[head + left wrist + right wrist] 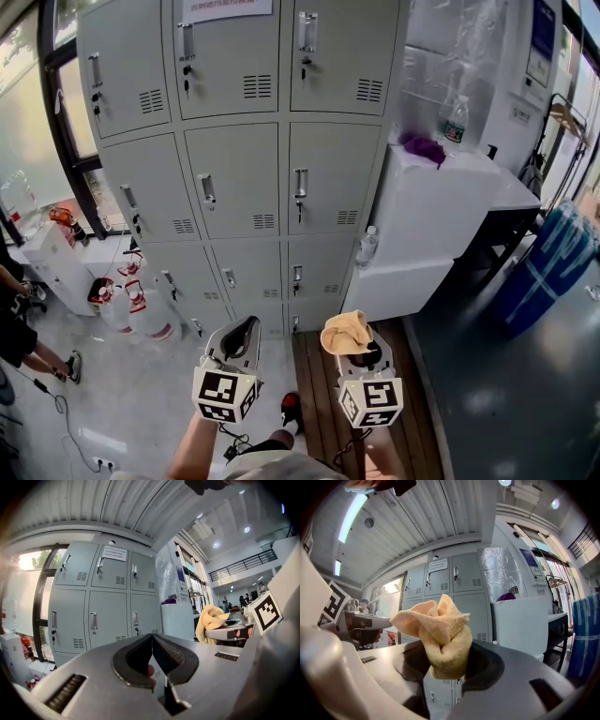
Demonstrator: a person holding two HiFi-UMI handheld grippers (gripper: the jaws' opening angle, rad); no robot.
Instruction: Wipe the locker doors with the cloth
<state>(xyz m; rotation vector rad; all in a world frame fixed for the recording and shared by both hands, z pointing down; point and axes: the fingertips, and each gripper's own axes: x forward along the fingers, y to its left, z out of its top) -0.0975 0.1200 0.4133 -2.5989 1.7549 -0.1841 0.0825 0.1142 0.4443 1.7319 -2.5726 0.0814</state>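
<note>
The right gripper (pixel 364 356) is seen clamped on the bunched cloth (pixel 345 333), well apart from the locker doors (pixel 242 178) straight ahead, while the left gripper (pixel 238 339), jaws closed together on nothing, is held beside it, no nearer.

Ahead, lockers (pixel 234 141) in three columns. Just right of them, a cabinet (pixel 431 225); on top, a bottle (pixel 456 120) and what may be a rag (pixel 424 148). Jugs (pixel 141 309) on the floor, lower left. Nearest, left gripper (pixel 246 326) beside right gripper (pixel 356 349), with cloth (pixel 343 332) between the right's jaws.
</note>
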